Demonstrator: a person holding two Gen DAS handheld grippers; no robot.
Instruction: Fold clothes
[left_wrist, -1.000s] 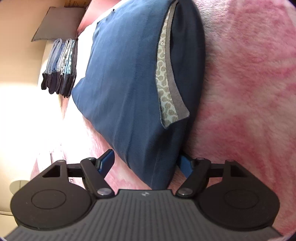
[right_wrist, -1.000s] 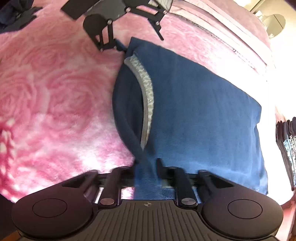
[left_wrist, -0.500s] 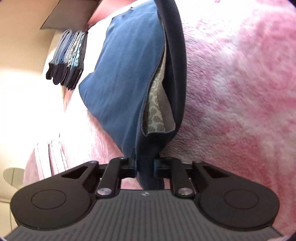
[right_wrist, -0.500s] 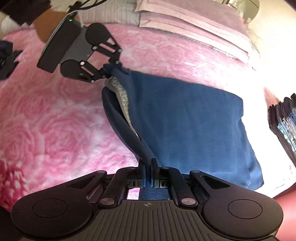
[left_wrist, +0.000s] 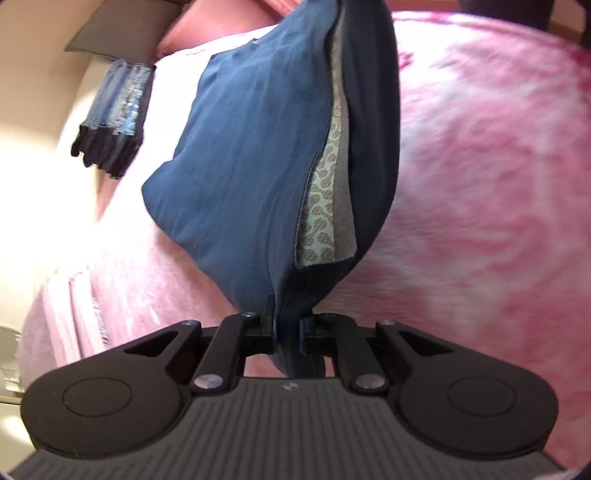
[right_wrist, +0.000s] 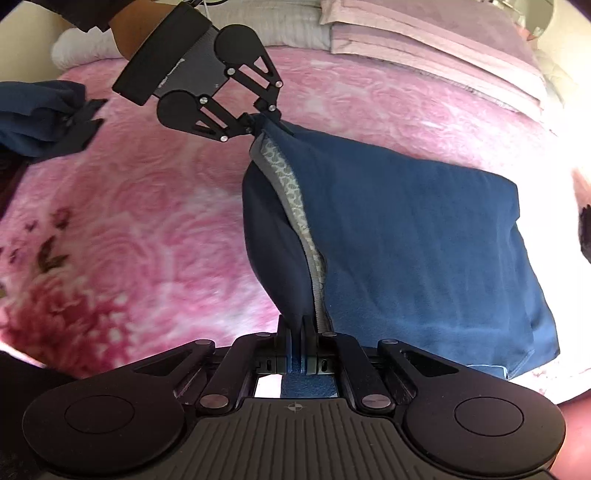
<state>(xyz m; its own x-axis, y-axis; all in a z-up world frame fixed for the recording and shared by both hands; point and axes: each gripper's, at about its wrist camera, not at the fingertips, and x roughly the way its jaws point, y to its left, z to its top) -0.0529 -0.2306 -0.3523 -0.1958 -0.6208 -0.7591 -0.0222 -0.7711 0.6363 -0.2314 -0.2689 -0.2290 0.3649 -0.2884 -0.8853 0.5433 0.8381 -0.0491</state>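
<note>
Both grippers pinch the waistband end of a pair of navy shorts (right_wrist: 424, 240), one at each corner. My left gripper (left_wrist: 286, 325) has its jaws narrowed on a bunched corner of dark fabric; the right gripper (right_wrist: 295, 343) is likewise clamped on the opposite corner, cloth filling the gap between its fingers. From the right wrist view I can see the left gripper (right_wrist: 258, 120) across the span, held by a hand (right_wrist: 136, 26) with a dark sleeve. The waistband edge is raised off the pink rose-patterned blanket (right_wrist: 129, 221) and hangs in a slack curve between the two grips, showing a grey band and patterned lining (right_wrist: 295, 195); the far hem end of the shorts rests on the bed. A stack of folded dark clothes (left_wrist: 114, 118) sits beyond the hem at the bed's edge, and another loose navy garment (right_wrist: 40, 118) lies off to the side. My judgement: this is a lengthwise fold in progress, carrying waistband toward hem. To do it well I would draw the two grips apart enough to take out the sag, keep both at equal height, travel together over the hem, and lay down edge to edge before letting go. Risk: uneven tension skews the fold or the lining flips outward.
</note>
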